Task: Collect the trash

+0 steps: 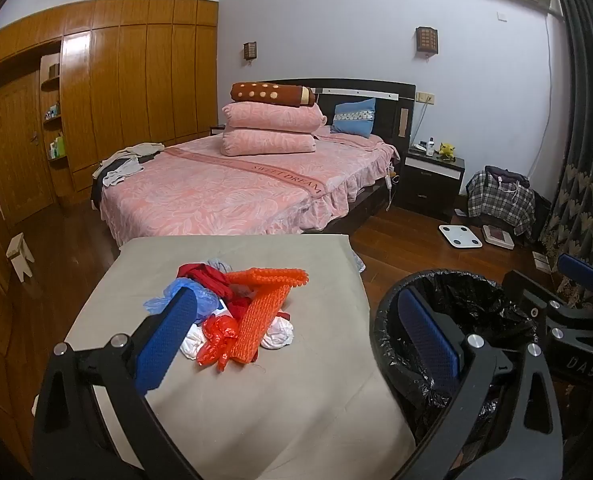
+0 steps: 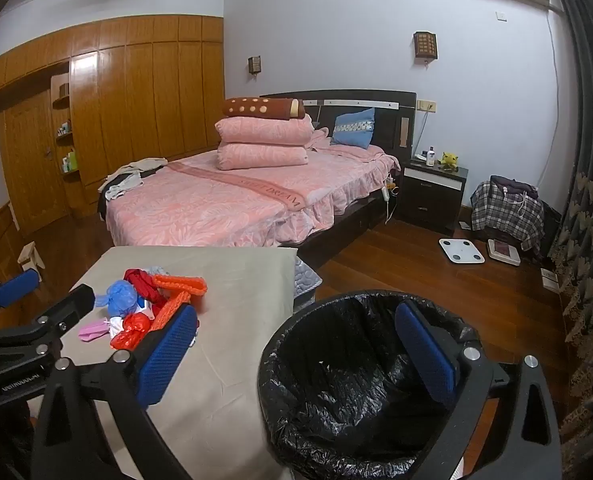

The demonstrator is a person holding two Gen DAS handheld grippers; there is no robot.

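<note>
Trash heaped on table; both claws (wide open) tilted down.

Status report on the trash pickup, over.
Left gripper and right gripper open, empty. Trash pile on table. Lined bin empty. Path clear.

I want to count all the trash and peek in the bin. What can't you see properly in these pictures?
- Trash pile: pieces overlap, and the left hand-held gripper finger covers part in the left wrist view, so no exact count.
- Bin: its base is cut off at the bottom edge of the right wrist view; the black liner hides its inside walls.
- Shelf bottles: too small to identify.
- Table: cloth-covered, legs unseen.
</note>
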